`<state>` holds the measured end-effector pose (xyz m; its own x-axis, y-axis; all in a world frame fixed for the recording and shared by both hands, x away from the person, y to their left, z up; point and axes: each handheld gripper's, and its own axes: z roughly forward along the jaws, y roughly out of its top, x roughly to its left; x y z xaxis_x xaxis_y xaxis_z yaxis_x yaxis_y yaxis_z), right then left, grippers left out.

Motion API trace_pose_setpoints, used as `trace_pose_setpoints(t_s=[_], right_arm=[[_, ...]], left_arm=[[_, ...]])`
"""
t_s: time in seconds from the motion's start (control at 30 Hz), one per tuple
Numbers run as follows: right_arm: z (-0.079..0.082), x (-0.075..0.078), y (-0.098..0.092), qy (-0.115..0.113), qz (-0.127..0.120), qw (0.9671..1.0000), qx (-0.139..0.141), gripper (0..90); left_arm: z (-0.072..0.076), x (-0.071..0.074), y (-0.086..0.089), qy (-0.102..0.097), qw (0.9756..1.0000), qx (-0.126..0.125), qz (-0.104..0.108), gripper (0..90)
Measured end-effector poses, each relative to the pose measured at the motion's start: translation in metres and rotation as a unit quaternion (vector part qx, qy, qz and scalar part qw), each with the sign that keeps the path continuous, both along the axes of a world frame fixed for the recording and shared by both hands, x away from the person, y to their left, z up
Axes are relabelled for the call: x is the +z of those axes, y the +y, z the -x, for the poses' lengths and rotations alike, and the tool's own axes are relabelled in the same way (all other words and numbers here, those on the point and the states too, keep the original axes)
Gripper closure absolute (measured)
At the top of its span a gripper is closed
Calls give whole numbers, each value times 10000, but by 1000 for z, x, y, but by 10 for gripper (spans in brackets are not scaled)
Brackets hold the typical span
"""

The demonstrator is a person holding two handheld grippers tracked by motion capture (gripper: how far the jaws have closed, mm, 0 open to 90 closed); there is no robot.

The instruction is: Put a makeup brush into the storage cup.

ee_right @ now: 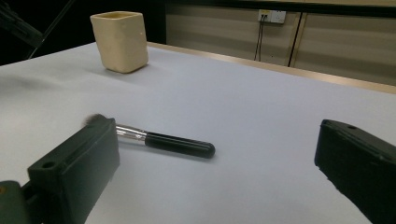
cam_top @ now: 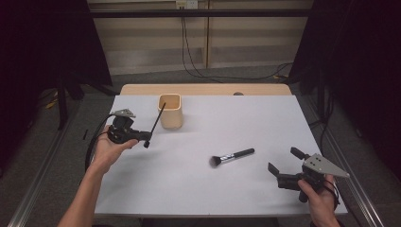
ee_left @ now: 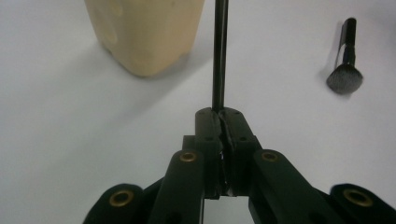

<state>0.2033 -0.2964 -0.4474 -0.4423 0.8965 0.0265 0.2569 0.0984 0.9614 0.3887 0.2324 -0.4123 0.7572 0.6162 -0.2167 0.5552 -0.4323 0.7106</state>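
A: High view first. Left claw at nine o'clock on the counter, carried in an upturned palm, forearm entering from seven o'clock. Clamped on the lower end of a thin black stick.

B: Stick's pose?

A: Tilted, rising toward one o'clock, upper tip at the rim of the beige cup, which stands at eleven o'clock. Hard to make out whether the tip is inside or only against the rim.

B: And the right side?

A: Right claw at four o'clock, gripped from below by a hand cut off at the frame's bottom edge. Jaws wide apart, holding nothing. Makeup brush lying flat near centre, dark bristles toward eight o'clock, black handle toward two.

B: Left gripper view?

A: Claw pressed together on the stick, slim, dark, glossy, running straight to twelve o'clock and cut off at the top. Cup at eleven, top cropped. Brush at two.

B: Right gripper view?

A: Jaws spread at seven and four o'clock, bare counter between. Brush just beyond, bristles half hidden behind the left jaw. Cup at eleven.
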Motion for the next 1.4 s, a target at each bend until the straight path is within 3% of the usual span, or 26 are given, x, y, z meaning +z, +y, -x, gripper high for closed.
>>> trace_pose_setpoints(t_s=[0.17,0.47,0.73,0.8,1.17,1.4], right_arm=[[0,0,0,-5,-13,10000,-3,0],[0,0,0,-3,-32,10000,-29,0],[1,0,-1,-2,-23,10000,-16,0],[1,0,-1,-7,-33,10000,-14,0],[2,1,2,-2,-76,9999,96,0],[2,1,3,1,-81,9999,151,0]], left_arm=[[6,0,-2,-341,9987,200,308,861],[15,-4,-10,-400,9974,119,594,861],[24,-1,-19,-621,9953,-14,737,861],[27,1,-21,-646,9941,-75,871,860],[38,7,-38,-700,9911,-382,1067,861],[44,9,-53,-629,9912,-604,996,861]])
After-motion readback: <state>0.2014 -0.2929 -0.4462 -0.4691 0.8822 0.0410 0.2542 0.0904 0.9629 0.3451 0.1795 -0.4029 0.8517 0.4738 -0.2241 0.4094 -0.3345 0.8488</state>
